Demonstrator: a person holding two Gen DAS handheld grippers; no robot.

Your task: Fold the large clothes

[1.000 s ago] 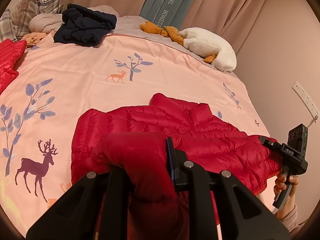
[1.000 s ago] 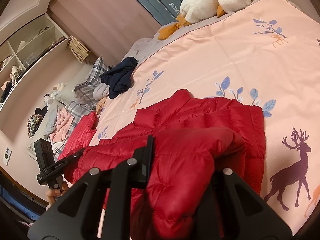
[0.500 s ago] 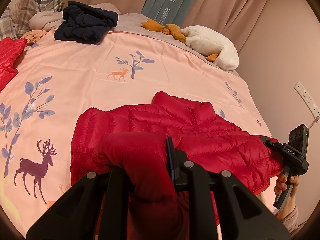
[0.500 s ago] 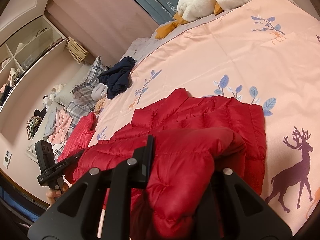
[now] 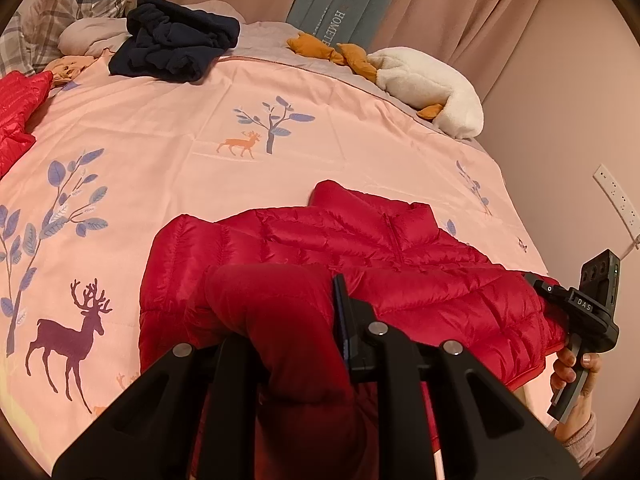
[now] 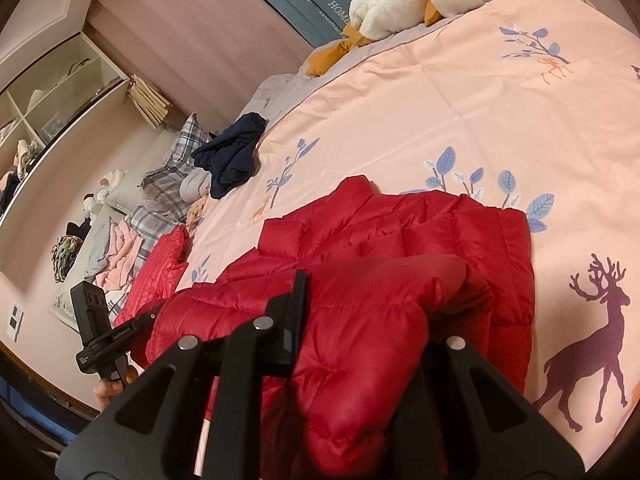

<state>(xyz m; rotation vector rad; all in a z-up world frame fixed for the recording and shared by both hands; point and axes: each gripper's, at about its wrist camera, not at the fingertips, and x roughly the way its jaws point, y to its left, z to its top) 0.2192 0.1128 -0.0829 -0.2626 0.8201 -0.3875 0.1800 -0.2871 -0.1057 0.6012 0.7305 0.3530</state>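
Note:
A red puffer jacket (image 5: 360, 248) lies on the pink deer-print bedspread (image 5: 160, 128), collar toward the far side. My left gripper (image 5: 280, 312) is shut on a bunched corner of its near hem, and the fabric hides the left finger. My right gripper (image 6: 368, 312) is shut on the other near corner, which bulges over its right finger. Each view also shows the opposite tool: the right gripper (image 5: 538, 282) held by a hand (image 5: 576, 368) at the jacket's right edge, the left gripper (image 6: 154, 315) at its left edge. The hem hangs lifted between them.
A dark navy garment (image 5: 176, 36) and a white plush goose (image 5: 432, 84) lie at the far side of the bed. Plaid pillows (image 5: 72, 4) and a second red garment (image 5: 16, 112) sit at the left. Wall socket (image 5: 618, 200), curtains, and shelves (image 6: 48, 104) beyond a clothes pile (image 6: 116, 252).
The left wrist view has shifted very slightly, with the far bed things a little higher in the picture. Both grippers keep the same hold on the jacket.

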